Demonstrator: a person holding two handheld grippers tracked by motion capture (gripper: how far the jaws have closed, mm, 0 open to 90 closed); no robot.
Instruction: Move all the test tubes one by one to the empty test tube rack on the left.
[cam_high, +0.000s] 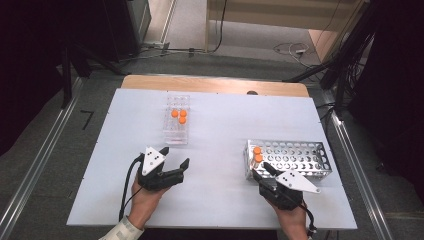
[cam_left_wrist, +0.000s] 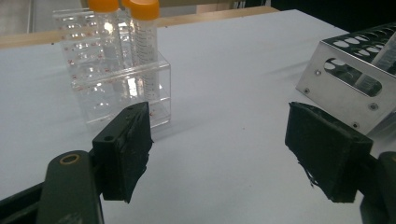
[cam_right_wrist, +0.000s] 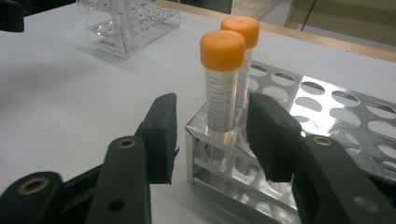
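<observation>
the right tongs (cam_right_wrist: 212, 135) stand spread around the near orange-capped clear plastic tube (cam_right_wrist: 222, 84) in the perforated metal rack (cam_right_wrist: 327, 116), while the left tongs (cam_left_wrist: 219, 158) hang spread above the white counter (cam_left_wrist: 224, 93).

- Left gripper (cam_high: 177, 156): black body, grey three-cornered plate with dark dots on top, black cable looping from its rear
- Right gripper (cam_high: 260, 171): same black build and plate
- Brass-ringed holes in the arms; frayed black pads (cam_left_wrist: 133, 149)
- Pale sleeve (cam_high: 121, 231) at left wrist

- Tube caps (cam_right_wrist: 222, 49): orange.
- Tubes (cam_right_wrist: 221, 100): clear, with fine dark scale marks.
- Metal rack (cam_high: 295, 157): shiny silver, patterned with round holes.
- Plastic rack (cam_left_wrist: 116, 79): transparent, red markings.
- Table (cam_high: 220, 150): white.
- Gripper pads (cam_left_wrist: 130, 149): black.
</observation>
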